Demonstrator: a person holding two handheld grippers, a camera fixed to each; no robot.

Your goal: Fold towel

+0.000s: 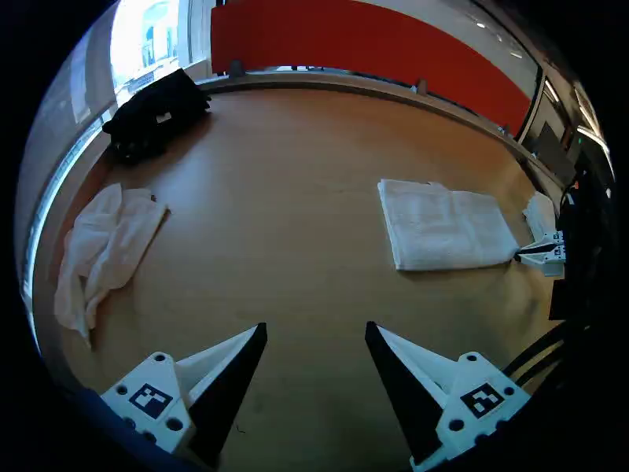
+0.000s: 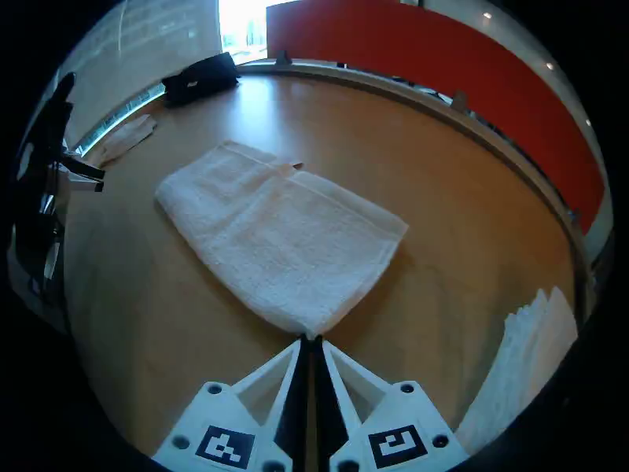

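A white towel (image 1: pixel 444 224), folded into a rectangle, lies flat on the wooden table (image 1: pixel 299 181). In the right gripper view the same folded towel (image 2: pixel 283 236) spreads out just ahead of my right gripper (image 2: pixel 311 340). That gripper is shut, and its tips meet the towel's near corner; whether cloth is pinched between them I cannot tell. From the left gripper view, my right gripper (image 1: pixel 528 253) sits at the towel's right edge. My left gripper (image 1: pixel 316 326) hangs open over bare wood, well left of the towel, with nothing between its fingers.
A crumpled white towel (image 1: pixel 106 248) lies near the table's left edge, and a black bag (image 1: pixel 157 110) sits at the far left corner. More white towels (image 2: pixel 527 362) are stacked at the right. A red panel (image 1: pixel 369 47) runs behind the table's curved rim.
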